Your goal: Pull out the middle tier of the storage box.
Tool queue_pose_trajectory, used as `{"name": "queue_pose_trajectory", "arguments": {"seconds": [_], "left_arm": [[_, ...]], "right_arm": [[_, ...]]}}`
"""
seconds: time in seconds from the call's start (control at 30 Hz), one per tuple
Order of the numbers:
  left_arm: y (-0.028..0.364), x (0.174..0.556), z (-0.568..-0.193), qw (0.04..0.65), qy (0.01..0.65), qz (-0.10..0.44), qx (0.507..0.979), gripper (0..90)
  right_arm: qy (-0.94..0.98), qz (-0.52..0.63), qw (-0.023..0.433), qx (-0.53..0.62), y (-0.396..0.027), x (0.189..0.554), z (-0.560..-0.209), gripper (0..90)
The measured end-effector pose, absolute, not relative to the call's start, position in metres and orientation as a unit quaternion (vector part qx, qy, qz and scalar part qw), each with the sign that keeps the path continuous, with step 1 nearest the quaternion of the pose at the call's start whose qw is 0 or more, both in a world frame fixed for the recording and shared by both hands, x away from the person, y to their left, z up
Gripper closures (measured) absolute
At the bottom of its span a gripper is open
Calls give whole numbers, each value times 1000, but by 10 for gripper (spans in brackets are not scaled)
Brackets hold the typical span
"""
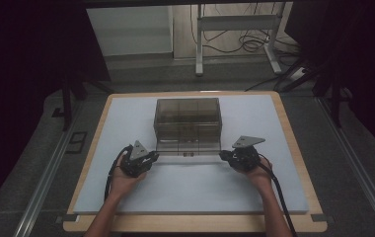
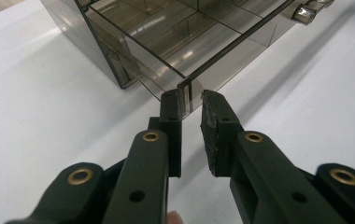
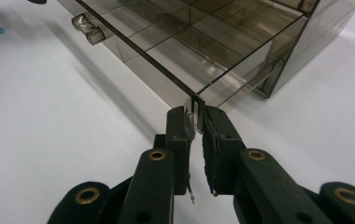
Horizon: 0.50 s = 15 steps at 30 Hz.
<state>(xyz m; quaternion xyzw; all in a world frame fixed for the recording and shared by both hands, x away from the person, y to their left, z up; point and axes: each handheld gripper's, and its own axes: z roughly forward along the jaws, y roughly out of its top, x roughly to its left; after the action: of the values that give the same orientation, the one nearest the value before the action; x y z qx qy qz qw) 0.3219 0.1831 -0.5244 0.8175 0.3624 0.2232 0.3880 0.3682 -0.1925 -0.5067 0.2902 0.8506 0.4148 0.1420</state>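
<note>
Smoky clear plastic is what I am handling: a compartment box (image 1: 187,122) sitting at the middle of the worktop (image 1: 126,197), a little toward its far edge. Its drawer (image 1: 188,157) is slid out toward the near edge, and I have it by both front corners. My left gripper (image 2: 190,108) has its fingers (image 2: 171,112) clenched on the drawer's left front corner, the thin wall pinched between them. My right gripper (image 3: 195,119) grasps the right front corner the same way, fingers (image 3: 213,126) pressed on the plastic edge. Two small knobs (image 3: 87,29) show on the drawer's front.

I judge the grip done and the drawer partly out. What is left, I think, is to finish the slide, in or out, keeping both hands level, then release.
</note>
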Motion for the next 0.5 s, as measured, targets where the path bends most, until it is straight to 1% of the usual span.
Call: {"name": "queue_pose_trajectory", "arguments": {"seconds": [0.5], "left_arm": [[184, 320, -529, 393, 363, 213, 817, 796]], "right_arm": [[850, 416, 135, 292, -195, 368, -511, 786]]}}
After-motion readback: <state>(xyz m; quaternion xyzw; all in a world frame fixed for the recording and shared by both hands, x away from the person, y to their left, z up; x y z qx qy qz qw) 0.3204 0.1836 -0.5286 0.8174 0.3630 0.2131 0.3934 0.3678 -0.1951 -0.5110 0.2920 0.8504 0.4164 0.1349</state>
